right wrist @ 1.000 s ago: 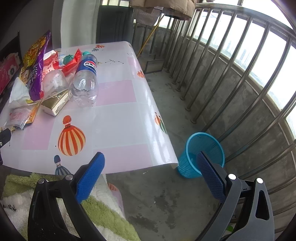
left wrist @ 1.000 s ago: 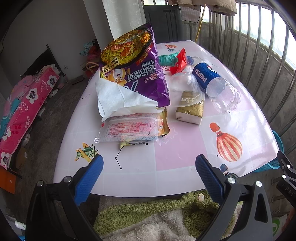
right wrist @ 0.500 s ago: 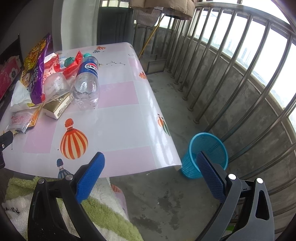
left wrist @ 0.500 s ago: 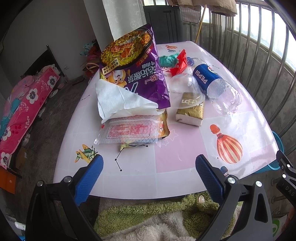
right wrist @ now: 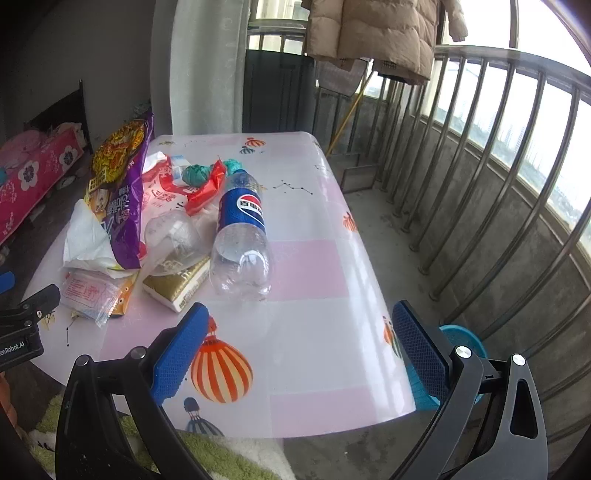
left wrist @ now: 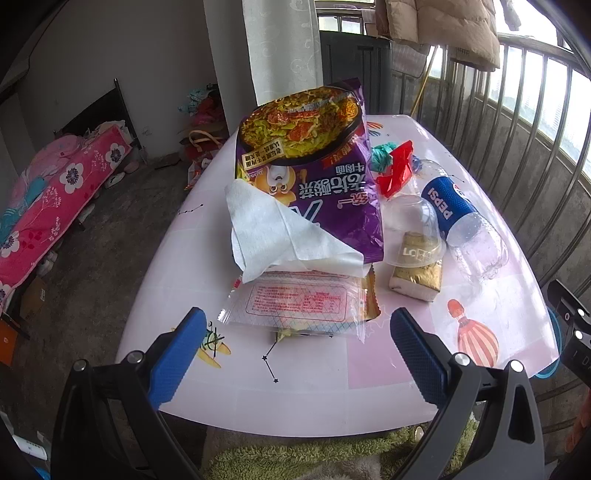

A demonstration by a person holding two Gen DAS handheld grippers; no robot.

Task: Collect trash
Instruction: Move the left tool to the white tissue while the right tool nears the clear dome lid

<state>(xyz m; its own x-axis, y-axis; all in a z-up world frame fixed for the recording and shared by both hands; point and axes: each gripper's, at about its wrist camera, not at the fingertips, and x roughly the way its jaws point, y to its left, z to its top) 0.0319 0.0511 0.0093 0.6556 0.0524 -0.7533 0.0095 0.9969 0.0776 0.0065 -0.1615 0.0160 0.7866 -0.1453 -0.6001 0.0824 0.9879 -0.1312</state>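
Trash lies on a pink and white table (left wrist: 314, 373): a purple noodle bag (left wrist: 314, 173), a white tissue (left wrist: 273, 229), a clear wrapper (left wrist: 299, 302), a gold packet (left wrist: 417, 273), a clear plastic cup (left wrist: 412, 221), a red wrapper (left wrist: 397, 170) and an empty Pepsi bottle (left wrist: 461, 218). My left gripper (left wrist: 295, 354) is open and empty, just short of the clear wrapper. My right gripper (right wrist: 295, 350) is open and empty over the table's near edge, short of the Pepsi bottle (right wrist: 242, 236). A blue bin (right wrist: 458, 339) stands on the floor to the right, partly hidden behind the right finger.
A metal railing (right wrist: 498, 177) runs along the right side. A beige jacket (right wrist: 373, 33) hangs at the back. A bed with a pink flowered cover (left wrist: 55, 195) stands at the left. A green fuzzy cloth (left wrist: 295, 458) lies below the table's near edge.
Both grippers have moved forward toward the table. The trash now looks closer in both views. The right gripper has also turned left toward the bottle. Both stay open.
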